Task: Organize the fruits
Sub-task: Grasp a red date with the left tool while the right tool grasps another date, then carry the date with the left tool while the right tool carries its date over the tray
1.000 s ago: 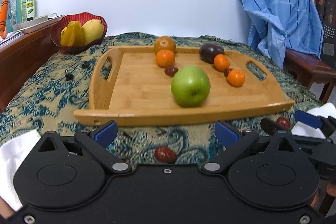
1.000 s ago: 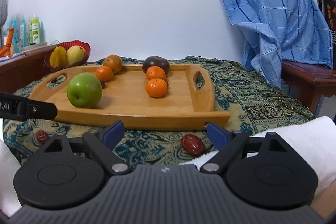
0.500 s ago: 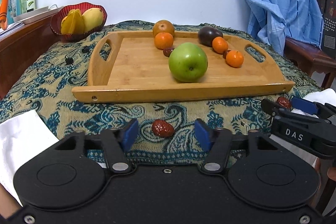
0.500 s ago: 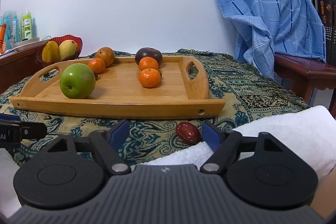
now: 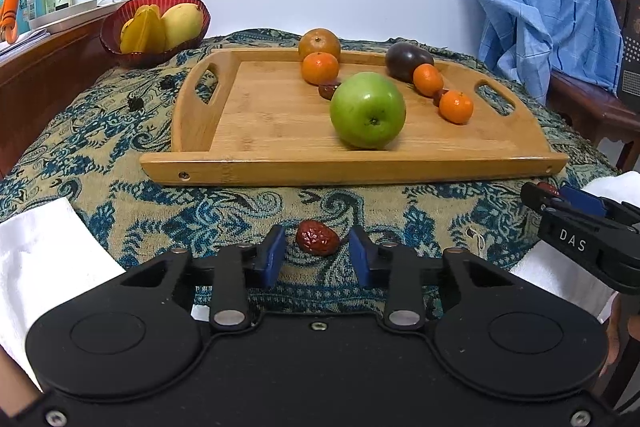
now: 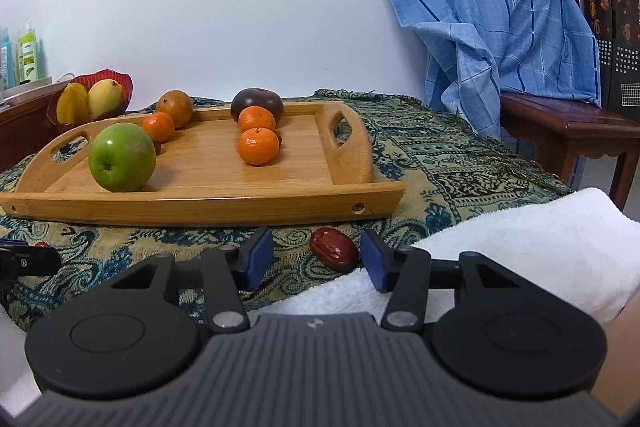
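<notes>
Left wrist view: the left gripper [image 5: 317,254] has its jaws spread on either side of a red date [image 5: 317,243] lying on the patterned cloth [image 5: 100,155], just in front of the wooden tray [image 5: 352,169]. A gap shows on both sides of the date, so nothing is pinched yet. To grip well, I would keep the date centred and press gently, since its wrinkled skin looks soft. The tray's front rim stands between the date and the tray floor, so the date must be lifted over it. Bare tray floor lies left of the green apple [image 5: 367,110].

Right wrist view: the right gripper [image 6: 316,259] also has its jaws spread around a second date [image 6: 334,254], which sits nearer the right pad [image 6: 372,261]. A white towel [image 6: 520,247] lies close on the right, leaving little room there. The tray corner is near ahead, and there is open floor in front of the mandarin [image 6: 258,146].
</notes>
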